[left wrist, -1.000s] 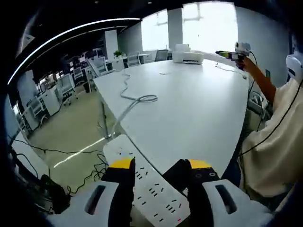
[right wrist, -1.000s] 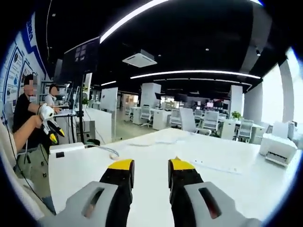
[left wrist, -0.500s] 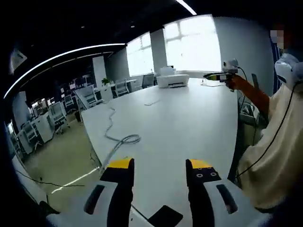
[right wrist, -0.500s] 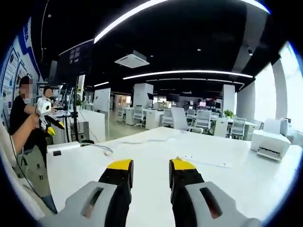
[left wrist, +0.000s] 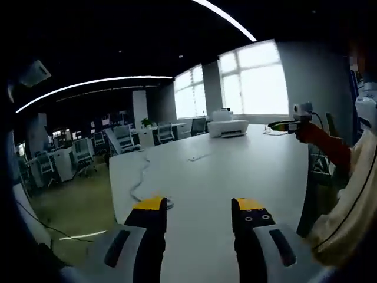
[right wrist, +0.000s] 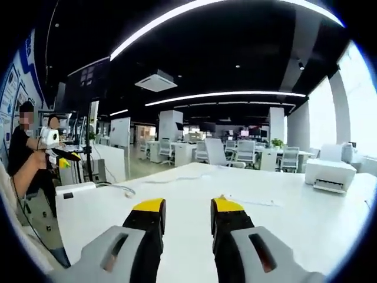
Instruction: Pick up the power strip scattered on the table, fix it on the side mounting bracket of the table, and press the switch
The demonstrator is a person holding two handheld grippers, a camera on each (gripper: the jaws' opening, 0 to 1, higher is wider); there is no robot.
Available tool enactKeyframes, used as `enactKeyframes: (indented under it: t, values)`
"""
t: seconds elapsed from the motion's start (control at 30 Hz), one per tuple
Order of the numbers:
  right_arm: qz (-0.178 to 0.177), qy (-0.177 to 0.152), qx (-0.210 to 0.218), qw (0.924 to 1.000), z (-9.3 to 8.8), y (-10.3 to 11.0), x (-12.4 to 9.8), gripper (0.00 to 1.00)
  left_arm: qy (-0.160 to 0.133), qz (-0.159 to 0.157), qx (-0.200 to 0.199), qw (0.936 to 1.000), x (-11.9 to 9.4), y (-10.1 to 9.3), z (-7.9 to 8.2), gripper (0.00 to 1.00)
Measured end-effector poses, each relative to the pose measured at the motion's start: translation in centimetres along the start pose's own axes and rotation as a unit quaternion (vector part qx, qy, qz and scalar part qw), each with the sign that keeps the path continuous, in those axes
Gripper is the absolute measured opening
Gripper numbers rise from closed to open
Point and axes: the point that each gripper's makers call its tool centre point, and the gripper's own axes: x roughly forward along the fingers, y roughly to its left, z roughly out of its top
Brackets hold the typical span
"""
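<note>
White table [left wrist: 235,171], coiled cable [left wrist: 141,177] near edge, printer [left wrist: 228,128] far end

We find no text, label, brand, number or sign that can be read in either view. In the right gripper view a blue-and-white wall panel [right wrist: 10,97] at the left edge carries printed blocks, but they are too small and blurred to make out. The white printer [left wrist: 228,127] on the table [left wrist: 235,177] shows no legible marking in the left gripper view.
</note>
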Motion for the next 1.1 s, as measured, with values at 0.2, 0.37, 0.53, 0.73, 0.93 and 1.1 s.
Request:
enactKeyframes:
  t: [0.2, 0.37, 0.53, 0.73, 0.93, 1.1]
  values:
    - [-0.011, -0.001, 0.004, 0.9999, -0.9, -0.4, -0.4, 0.28, -0.026, 0.036, -0.005, 0.999, 0.1, 0.1, 0.7, 0.48]
    - [-0.015, -0.001, 0.013, 0.9998, -1.6, -0.6, -0.9, 0.28, -0.031, 0.051, -0.003, 0.9982, 0.3, 0.0, 0.6, 0.48]
    - [-0.016, 0.0, 0.023, 0.9996, -2.2, -0.8, -1.5, 0.28, -0.035, 0.053, -0.006, 0.998, 0.8, -0.6, 0.5, 0.48]
    - [-0.017, 0.001, 0.028, 0.9995, -2.5, -0.8, -1.9, 0.28, -0.041, 0.056, -0.007, 0.9976, 1.4, -1.0, 0.4, 0.49]
    - [-0.014, 0.001, 0.028, 0.9995, -2.5, -0.7, -2.2, 0.28, -0.054, 0.059, -0.012, 0.9967, 1.8, -1.4, 0.4, 0.58]
    - [-0.019, -0.001, 0.025, 0.9995, -2.5, -0.9, -2.5, 0.28, -0.064, 0.073, -0.009, 0.9953, 1.5, -1.0, 0.8, 0.57]
